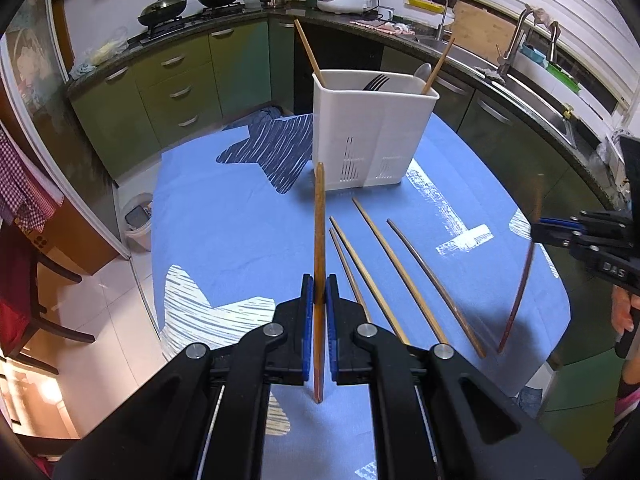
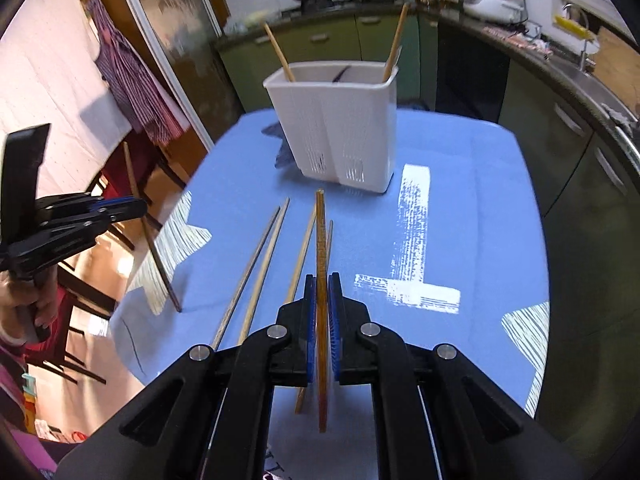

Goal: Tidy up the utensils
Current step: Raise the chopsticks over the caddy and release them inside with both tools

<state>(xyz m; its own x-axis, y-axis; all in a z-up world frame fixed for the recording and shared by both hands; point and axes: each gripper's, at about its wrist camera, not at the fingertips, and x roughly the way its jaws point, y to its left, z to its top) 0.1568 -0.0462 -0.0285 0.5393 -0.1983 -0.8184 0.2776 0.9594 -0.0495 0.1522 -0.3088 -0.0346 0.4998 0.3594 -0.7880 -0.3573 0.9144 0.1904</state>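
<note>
A white utensil holder [image 1: 368, 132] [image 2: 340, 120] stands on the blue tablecloth with two chopsticks, a fork and a spoon in it. My left gripper [image 1: 319, 292] is shut on a brown chopstick [image 1: 319, 240] and holds it above the table; it shows at the left of the right wrist view [image 2: 136, 204] with its dark chopstick [image 2: 152, 240]. My right gripper [image 2: 321, 292] is shut on an orange-brown chopstick [image 2: 321, 240]; it shows at the right of the left wrist view [image 1: 538, 228] with its reddish chopstick [image 1: 524, 280]. Several chopsticks [image 1: 400, 268] [image 2: 260, 268] lie on the cloth.
The blue tablecloth [image 1: 224, 232] [image 2: 480, 220] has white and dark star and letter prints. Green kitchen cabinets [image 1: 172, 80], a stove with pans and a sink [image 1: 520, 60] run behind. A dark chair [image 2: 132, 168] stands by the table's left side.
</note>
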